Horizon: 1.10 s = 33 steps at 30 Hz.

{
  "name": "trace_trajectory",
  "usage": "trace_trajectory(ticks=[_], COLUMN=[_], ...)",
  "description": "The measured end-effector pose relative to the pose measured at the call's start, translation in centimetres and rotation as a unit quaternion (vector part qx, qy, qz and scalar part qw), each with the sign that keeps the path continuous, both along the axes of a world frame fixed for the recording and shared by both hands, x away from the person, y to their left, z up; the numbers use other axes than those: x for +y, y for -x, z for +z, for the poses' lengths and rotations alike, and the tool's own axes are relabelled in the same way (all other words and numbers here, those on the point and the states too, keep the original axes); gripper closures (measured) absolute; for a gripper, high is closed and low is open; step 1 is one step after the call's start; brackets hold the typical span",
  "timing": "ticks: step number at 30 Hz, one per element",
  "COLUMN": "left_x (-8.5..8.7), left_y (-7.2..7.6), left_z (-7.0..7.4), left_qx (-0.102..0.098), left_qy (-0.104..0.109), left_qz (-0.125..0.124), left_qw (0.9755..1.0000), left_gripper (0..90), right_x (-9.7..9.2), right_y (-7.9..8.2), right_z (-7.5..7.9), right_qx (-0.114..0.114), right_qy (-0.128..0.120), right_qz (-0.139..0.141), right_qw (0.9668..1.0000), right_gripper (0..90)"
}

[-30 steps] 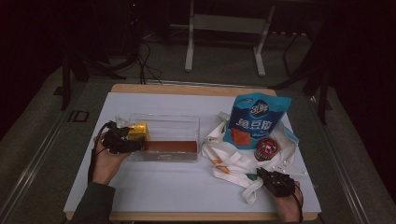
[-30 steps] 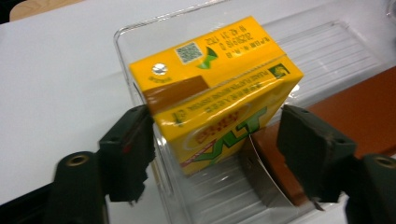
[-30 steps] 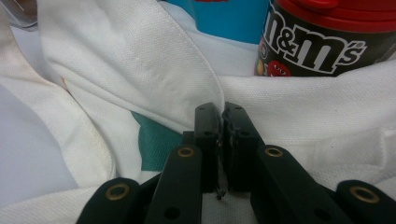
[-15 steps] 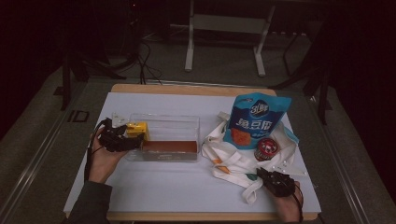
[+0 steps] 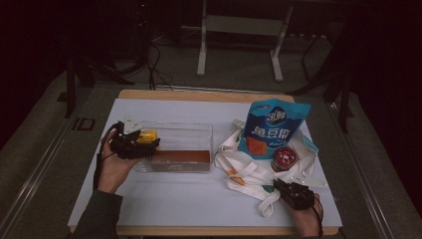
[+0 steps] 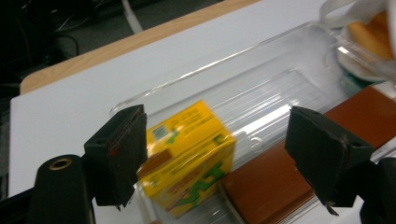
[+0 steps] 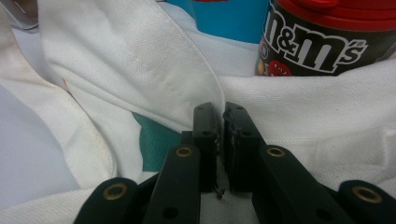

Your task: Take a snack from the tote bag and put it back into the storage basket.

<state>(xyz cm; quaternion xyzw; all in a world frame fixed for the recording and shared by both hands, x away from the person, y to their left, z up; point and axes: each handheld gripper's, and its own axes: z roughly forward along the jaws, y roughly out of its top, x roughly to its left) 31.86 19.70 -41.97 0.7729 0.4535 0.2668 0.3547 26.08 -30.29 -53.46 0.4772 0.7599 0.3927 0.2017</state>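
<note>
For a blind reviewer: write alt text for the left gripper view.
The left gripper stands open above a yellow carton that sits in a clear plastic bin, touching neither jaw. A brown slab lies beside the carton.

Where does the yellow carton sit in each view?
High view: the yellow carton lies at the left end of the clear tray, by the left gripper.
Left gripper view: lower centre, between the open jaws, untouched.
Right gripper view: not in it.
Shared landmark: the brown block inside the tray.
</note>
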Motion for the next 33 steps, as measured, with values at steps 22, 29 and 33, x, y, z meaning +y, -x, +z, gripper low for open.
trace_trajectory(ticks=[22, 29, 33], left_x=[-3.7, -5.1, -5.5], left_y=[-0.1, 0.2, 0.5], left_z=[-0.3, -1.2, -1.4], left_qx=[0.004, 0.009, 0.009], left_qy=[0.017, 0.029, 0.034], left_qz=[-0.074, -0.106, -0.117], left_qw=[0.9971, 0.9939, 0.9925], left_gripper=[23.6, 23.6, 23.6], right_x=[0.5, 0.8, 0.9], right_y=[0.0, 0.0, 0.0], right_z=[0.6, 1.1, 1.3], right_qx=[0.011, 0.013, 0.015], right_qy=[0.022, 0.029, 0.032], right_qz=[0.002, 0.003, 0.003], right_qw=[0.9997, 0.9995, 0.9994], right_gripper=[79.0, 75.2, 74.0])
